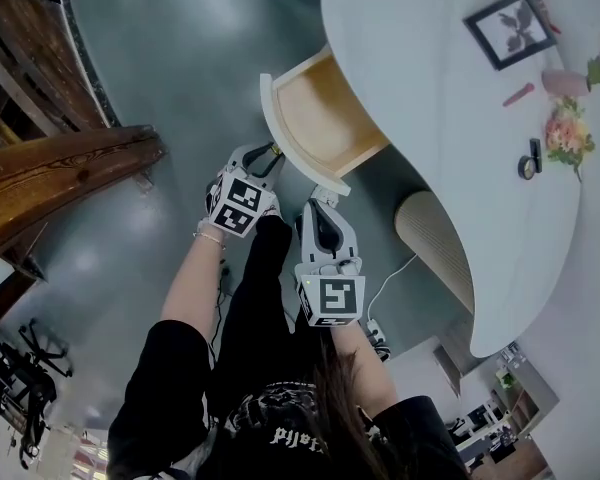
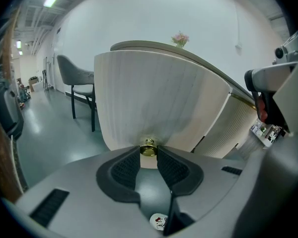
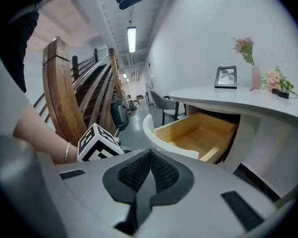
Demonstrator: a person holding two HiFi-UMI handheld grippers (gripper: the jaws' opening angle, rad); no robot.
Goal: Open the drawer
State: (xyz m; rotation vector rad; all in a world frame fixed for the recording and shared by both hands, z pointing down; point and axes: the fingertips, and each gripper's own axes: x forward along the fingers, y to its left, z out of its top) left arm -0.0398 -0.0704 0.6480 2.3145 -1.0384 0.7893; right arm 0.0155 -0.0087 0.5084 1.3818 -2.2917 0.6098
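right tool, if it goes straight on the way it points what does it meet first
Most likely the drawer's curved white front, just ahead of the shut right tool. It sits close past the tips, though the exact depth is unclear.

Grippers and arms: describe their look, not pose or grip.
Left tool and right tool are pale grey shells with black textured pads. Each bears a white cube with black square markers. The person wears black sleeves and a thin bracelet.
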